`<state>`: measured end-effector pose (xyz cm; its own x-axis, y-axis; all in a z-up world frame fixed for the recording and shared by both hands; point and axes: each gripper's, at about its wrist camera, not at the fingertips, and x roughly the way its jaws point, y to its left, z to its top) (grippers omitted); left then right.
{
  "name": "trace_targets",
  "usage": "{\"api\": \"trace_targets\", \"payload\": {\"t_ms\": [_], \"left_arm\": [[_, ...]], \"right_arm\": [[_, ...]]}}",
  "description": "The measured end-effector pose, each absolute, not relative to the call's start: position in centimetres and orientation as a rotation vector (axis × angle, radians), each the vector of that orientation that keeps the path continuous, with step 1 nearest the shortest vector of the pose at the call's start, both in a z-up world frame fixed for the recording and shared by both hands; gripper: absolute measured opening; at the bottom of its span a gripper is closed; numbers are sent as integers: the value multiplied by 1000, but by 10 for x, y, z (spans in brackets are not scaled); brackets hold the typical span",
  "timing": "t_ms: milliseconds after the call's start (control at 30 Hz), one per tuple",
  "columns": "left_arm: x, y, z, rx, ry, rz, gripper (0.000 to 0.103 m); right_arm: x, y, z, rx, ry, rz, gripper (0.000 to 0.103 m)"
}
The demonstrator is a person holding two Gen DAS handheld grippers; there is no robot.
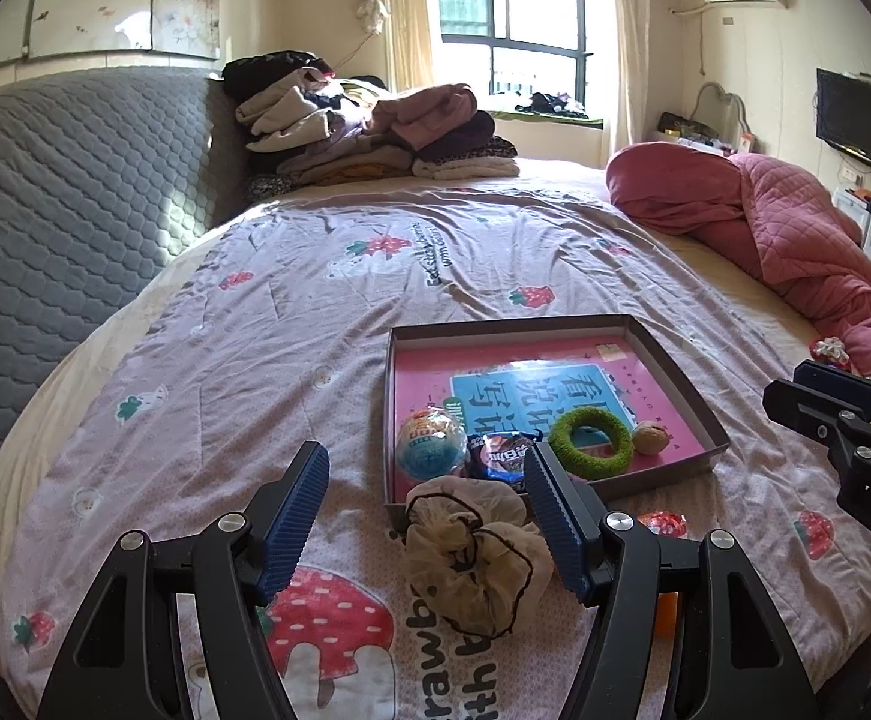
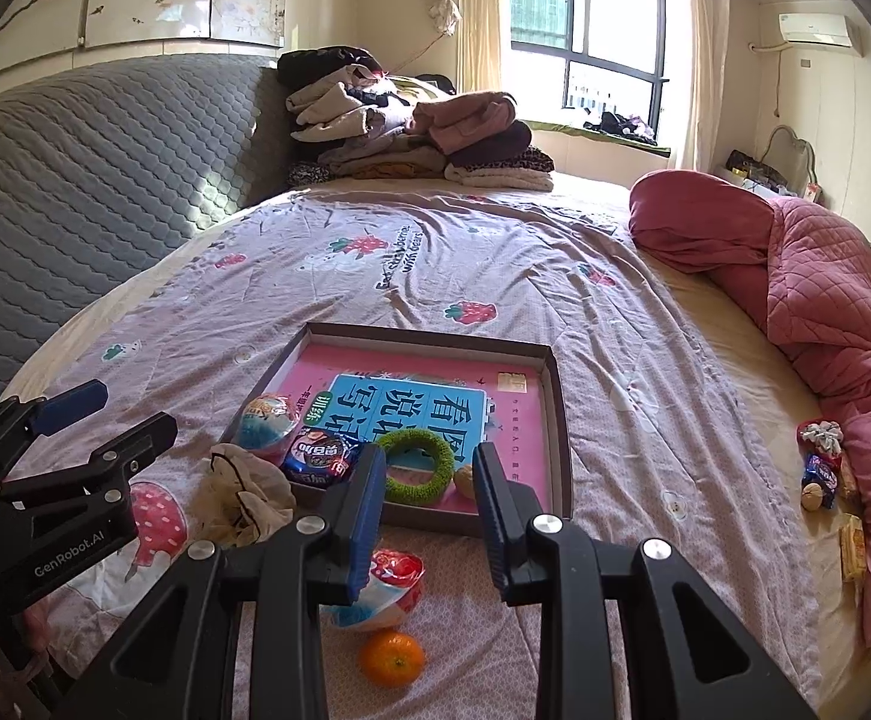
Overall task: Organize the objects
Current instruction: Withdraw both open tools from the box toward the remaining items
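While both grippers hang over the bed (image 1: 207, 360), the flat box (image 2: 561, 420) sits on the strawberry sheet with small things inside

In the box lie a pink and blue book (image 2: 423, 402), a round egg toy (image 1: 431, 443), a dark snack pack (image 1: 502, 457), a fuzzy green ring (image 1: 590, 435) and a walnut (image 1: 650, 438). The left gripper (image 1: 426, 501) is spread wide with nothing in it, and a beige scrunchie (image 1: 477, 558) lies on the sheet under the gap, touching the box's near wall. The right gripper (image 2: 429, 501) is partly apart and holds nothing. Just below it lie a second egg toy (image 2: 396, 585), half hidden by a finger, and an orange (image 2: 391, 658). Far right, by the pink quilt (image 2: 825, 312), sit more snacks (image 2: 822, 474), too small to tell what they are
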<state>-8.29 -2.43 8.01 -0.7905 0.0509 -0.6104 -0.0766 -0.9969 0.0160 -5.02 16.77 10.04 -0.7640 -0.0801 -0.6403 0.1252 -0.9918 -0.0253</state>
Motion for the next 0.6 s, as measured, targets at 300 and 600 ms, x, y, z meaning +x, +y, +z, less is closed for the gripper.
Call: {"api": "trace_targets", "payload": {"t_ms": [300,600], "left_arm": [[-67,-32,82,-992,46,2920,69],[-53,-36,80,-1002,33,2914,69]], "right_arm": [[-32,168,103,1025,97,-2852,34],[-19,173,102,1022,65,-2849,34]]}}
